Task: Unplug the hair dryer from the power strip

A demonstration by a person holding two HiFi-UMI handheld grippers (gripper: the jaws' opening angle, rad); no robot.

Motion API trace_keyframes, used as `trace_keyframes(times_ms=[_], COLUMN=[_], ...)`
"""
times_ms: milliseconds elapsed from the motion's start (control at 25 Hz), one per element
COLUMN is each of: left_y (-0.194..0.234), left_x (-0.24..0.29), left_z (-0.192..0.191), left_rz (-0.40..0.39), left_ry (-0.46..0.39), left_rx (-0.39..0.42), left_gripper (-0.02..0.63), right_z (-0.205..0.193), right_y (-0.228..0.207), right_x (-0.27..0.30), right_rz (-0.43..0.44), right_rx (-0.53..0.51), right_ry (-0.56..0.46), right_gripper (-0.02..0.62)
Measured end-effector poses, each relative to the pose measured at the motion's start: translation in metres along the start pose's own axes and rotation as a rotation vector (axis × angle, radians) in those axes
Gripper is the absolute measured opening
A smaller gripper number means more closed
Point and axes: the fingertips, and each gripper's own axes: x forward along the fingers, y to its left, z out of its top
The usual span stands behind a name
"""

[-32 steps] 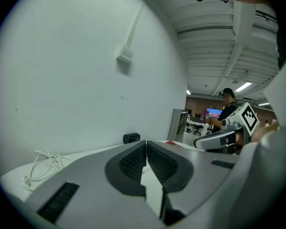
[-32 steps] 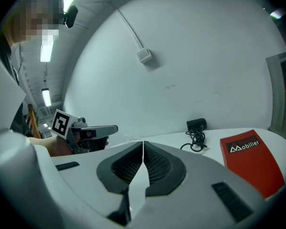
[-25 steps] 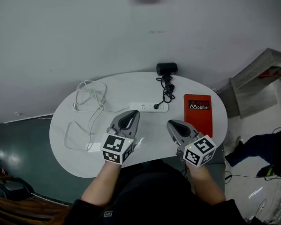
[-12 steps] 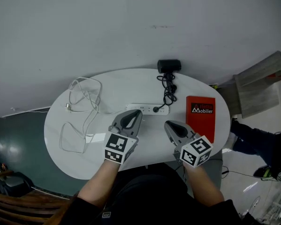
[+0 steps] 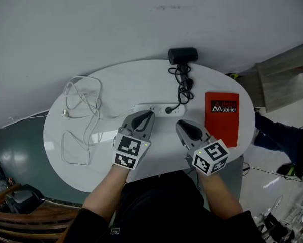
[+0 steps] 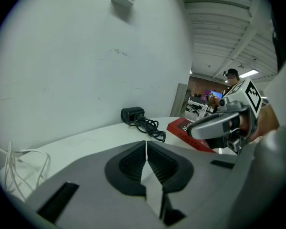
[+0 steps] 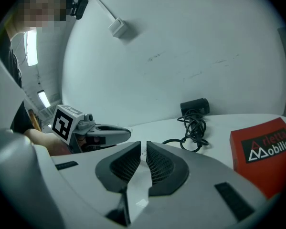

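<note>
A white power strip (image 5: 156, 109) lies mid-table with a black plug (image 5: 168, 110) in it. The plug's black cord (image 5: 183, 87) coils back to the black hair dryer (image 5: 182, 55) at the far edge; the hair dryer (image 6: 132, 114) and the cord (image 7: 195, 128) also show from each gripper. My left gripper (image 5: 147, 116) is shut and empty, its tips just short of the strip's left half. My right gripper (image 5: 180, 125) is shut and empty, a little nearer than the plug. Each gripper sees the other beside it.
A red book (image 5: 222, 116) lies at the table's right side. A white cable (image 5: 83, 113) loops across the left part of the round white table (image 5: 116, 82). A wall stands right behind the table. A person's legs (image 5: 283, 135) are at the far right.
Both grippers have moved forward toward the power strip, the left one now almost at it. The view has shifted, so the table sits higher in the picture.
</note>
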Motion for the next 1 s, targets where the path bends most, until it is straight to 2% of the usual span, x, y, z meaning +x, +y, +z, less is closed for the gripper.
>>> trace_keyframes(times_ms=[320,360,400,480,560,720,1000], left_y=[0.011,0.012,0.012,0.009,0.004,0.0,-0.002], left_x=[0.032,0.035,0.038,0.044,0.05,0.059,0.065], left_z=[-0.018,-0.021,-0.024,-0.03,-0.035,-0.044,-0.054], left_rz=[-0.007,-0.005,-0.007,-0.019,-0.032,-0.025,0.0], left_ry=[0.046,0.054,0.063,0.082,0.099,0.14,0.207], left_rx=[0.022,0.024,0.024,0.032,0.052,0.101,0.186], left_gripper=[0.02,0.033,0.08,0.092,0.092,0.094,0.105], right_z=[-0.006,-0.006,-0.007,-0.008,-0.008,-0.01,-0.019], right_y=[-0.013,-0.015,-0.017,-0.021,-0.025,-0.032,-0.038], right_x=[0.011,0.013,0.015,0.02,0.025,0.038,0.059], right_rz=[-0.022,-0.022,-0.021,-0.018,-0.015,-0.009,-0.015], right_rx=[0.005,0.005,0.005,0.002,-0.001,-0.003,-0.043], right_ry=[0.016,0.017,0.02,0.024,0.022,0.027,0.05], right_gripper=[0.038,0.038,0.038,0.04,0.043,0.112,0.126])
